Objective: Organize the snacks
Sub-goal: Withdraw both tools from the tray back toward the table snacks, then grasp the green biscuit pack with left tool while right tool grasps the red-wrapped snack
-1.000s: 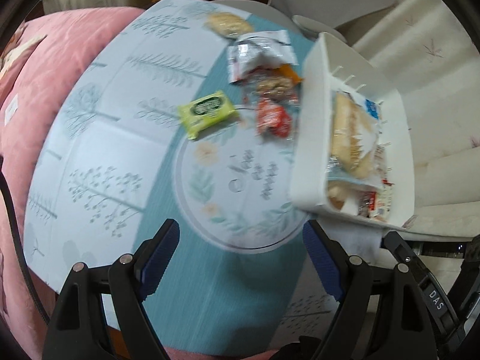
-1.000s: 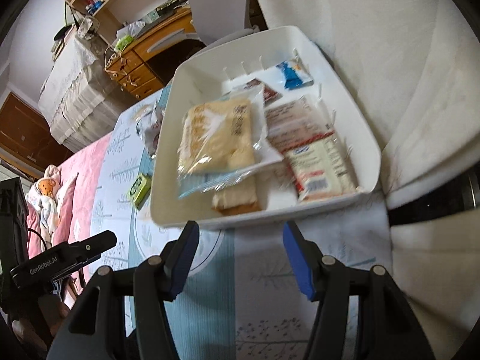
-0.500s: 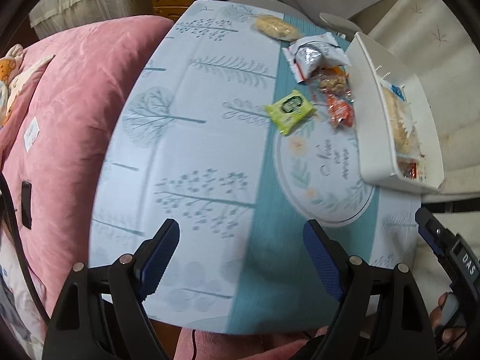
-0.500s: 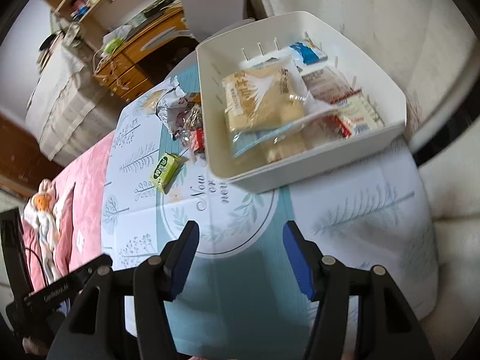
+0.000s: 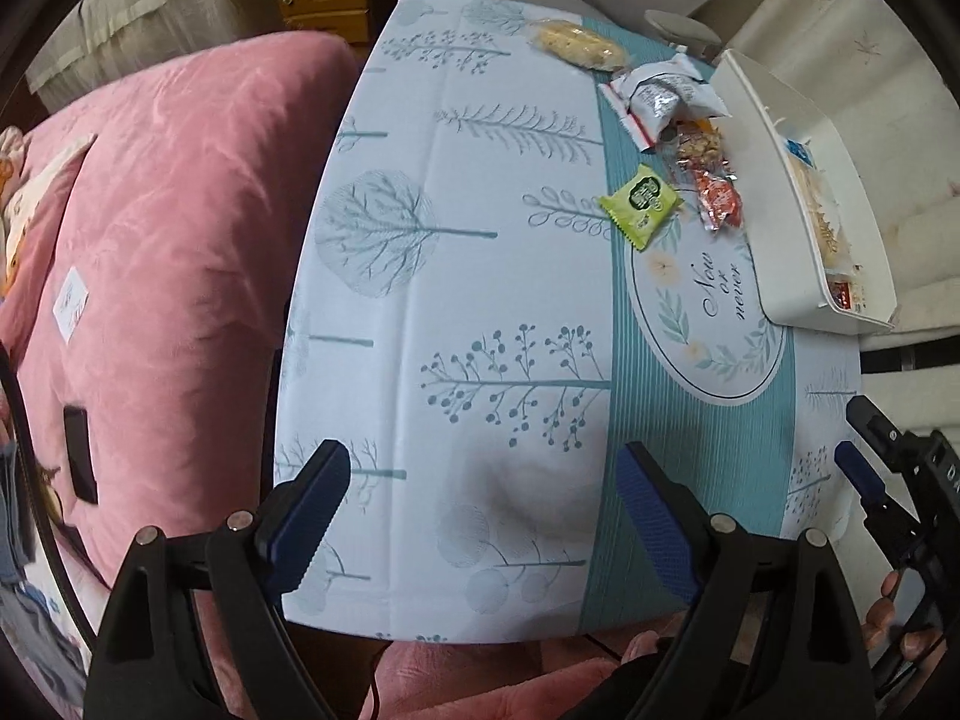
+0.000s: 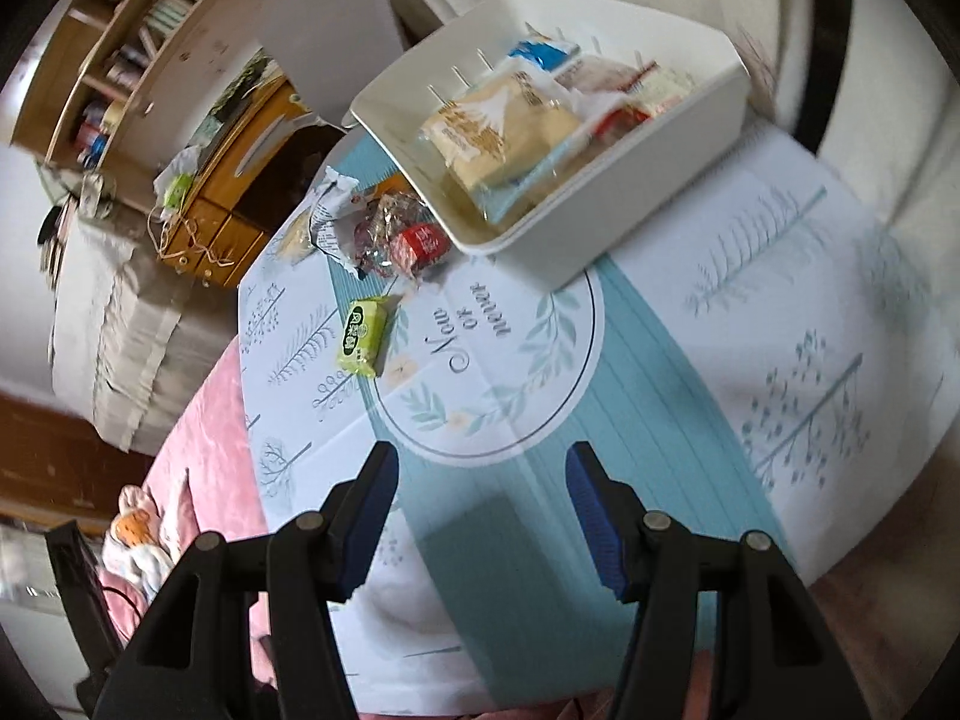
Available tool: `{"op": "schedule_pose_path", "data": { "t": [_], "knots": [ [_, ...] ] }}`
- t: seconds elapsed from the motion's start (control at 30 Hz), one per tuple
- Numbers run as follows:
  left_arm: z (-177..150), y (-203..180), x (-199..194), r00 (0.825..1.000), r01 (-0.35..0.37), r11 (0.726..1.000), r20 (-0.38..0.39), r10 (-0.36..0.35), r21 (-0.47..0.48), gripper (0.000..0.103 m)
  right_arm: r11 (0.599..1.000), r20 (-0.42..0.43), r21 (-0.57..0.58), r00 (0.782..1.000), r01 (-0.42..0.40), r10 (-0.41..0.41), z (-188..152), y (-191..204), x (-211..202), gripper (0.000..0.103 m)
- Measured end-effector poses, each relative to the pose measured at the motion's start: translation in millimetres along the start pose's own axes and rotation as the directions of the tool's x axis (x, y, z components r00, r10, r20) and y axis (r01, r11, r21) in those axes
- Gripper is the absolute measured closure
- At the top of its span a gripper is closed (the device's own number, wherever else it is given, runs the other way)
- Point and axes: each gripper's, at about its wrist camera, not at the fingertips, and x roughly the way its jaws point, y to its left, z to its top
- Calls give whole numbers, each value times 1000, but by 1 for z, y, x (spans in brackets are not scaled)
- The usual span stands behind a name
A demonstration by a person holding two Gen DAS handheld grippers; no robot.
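Left gripper [image 5: 483, 516] hangs empty over the near edge of the table [image 5: 480, 312] in the left wrist view, its blue-padded jaws opening wide with only patterned tablecloth between them. Loose snacks lie well apart from it, toward one o'clock: a green packet [image 5: 641, 204] nearest, its long axis running from seven o'clock up to one; a red wrapped sweet [image 5: 718, 204] just beside it at its three o'clock; a clear bag of nuts [image 5: 696, 147] and a torn silver packet [image 5: 660, 99] beyond; a yellow biscuit pack [image 5: 577, 45] farthest, toward twelve. A white bin [image 5: 774, 240], already holding several packets, sits at two o'clock, close beside the red sweet. Tip of the right gripper [image 5: 858, 474] shows at four o'clock, with a hand [image 5: 894, 618] below it.

Right gripper [image 6: 480, 504], in the right wrist view, also holds nothing, its jaws set roughly half apart above the teal stripe at the table's near side. From here the green packet [image 6: 363, 336] lies toward eleven o'clock, long axis near upright, the red sweet [image 6: 420, 246] past it, and the white bin [image 6: 600, 192] at twelve to one o'clock. Neither gripper is close to the snacks; the right looks somewhat nearer to the bin, the left better lined up on the green packet.
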Motion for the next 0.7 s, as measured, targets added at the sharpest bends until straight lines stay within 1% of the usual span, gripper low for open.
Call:
{"op": "schedule_pose_path", "data": {
  "t": [0.1, 0.2, 0.37, 0.5, 0.6, 0.67, 0.7],
  "knots": [
    [2, -4, -2, 1000, 11, 999, 25, -12, 43, 14, 997, -21, 78, 1000, -22, 23, -2, -1, 4, 45],
    [6, -11, -6, 998, 11, 995, 67, -18, 99, 14, 986, -41, 161, 998, -47, 55, -1, -2, 10, 45],
    [20, -26, -9, 990, 7, 979, 138, -36, 204, 14, 964, -47, 257, 995, -72, 87, 6, 0, 24, 45],
    [40, -40, -5, 980, 13, 958, 187, -70, 287, 14, 935, -47, 340, 991, -103, 127, 19, 3, 41, 44],
    [56, -50, 3, 975, 23, 941, 199, -95, 337, 14, 912, -38, 391, 988, -122, 149, 30, 5, 56, 41],
    [66, -57, 11, 975, 20, 925, 198, -103, 381, 14, 894, -34, 429, 987, -127, 157, 36, 6, 67, 40],
    [73, -63, 17, 975, 13, 911, 195, -102, 412, 14, 883, -29, 450, 986, -134, 165, 40, 6, 74, 40]
  ]
}}
